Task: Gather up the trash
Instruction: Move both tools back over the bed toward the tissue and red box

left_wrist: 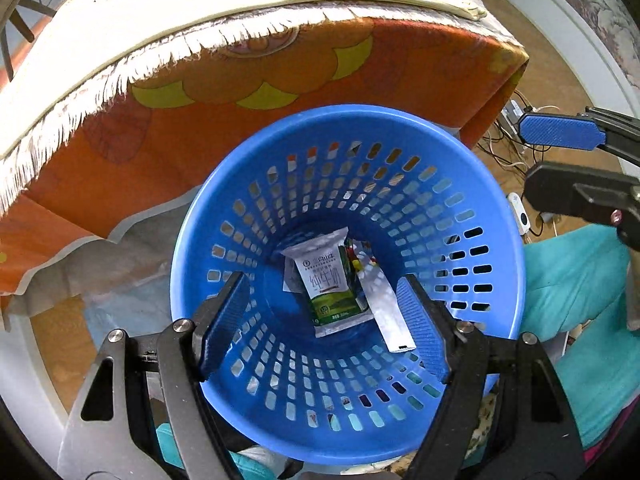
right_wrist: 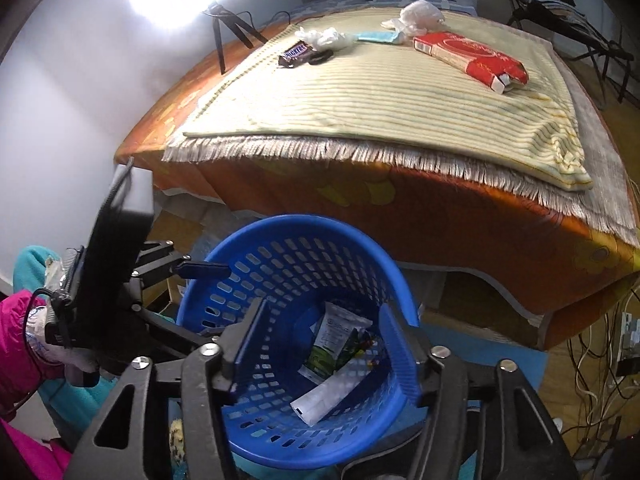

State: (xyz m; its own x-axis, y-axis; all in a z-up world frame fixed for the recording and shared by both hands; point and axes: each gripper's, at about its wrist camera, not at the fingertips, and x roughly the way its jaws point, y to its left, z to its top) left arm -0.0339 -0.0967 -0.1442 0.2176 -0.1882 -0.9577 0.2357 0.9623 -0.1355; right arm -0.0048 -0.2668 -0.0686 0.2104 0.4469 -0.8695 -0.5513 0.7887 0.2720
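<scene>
Both jaws stand apart and empty over the blue basket, your right gripper above its mouth, your left gripper likewise. Keep them clear of the rim before reaching back for the red carton, crumpled plastic and Snickers wrapper on the table beyond the basket. Inside the basket lie a green-and-white milk pouch and a white sachet.

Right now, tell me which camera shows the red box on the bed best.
The right wrist view: the red box lies in full sight on the striped mat. The left wrist view looks down into the blue basket; the box is absent there.
</scene>
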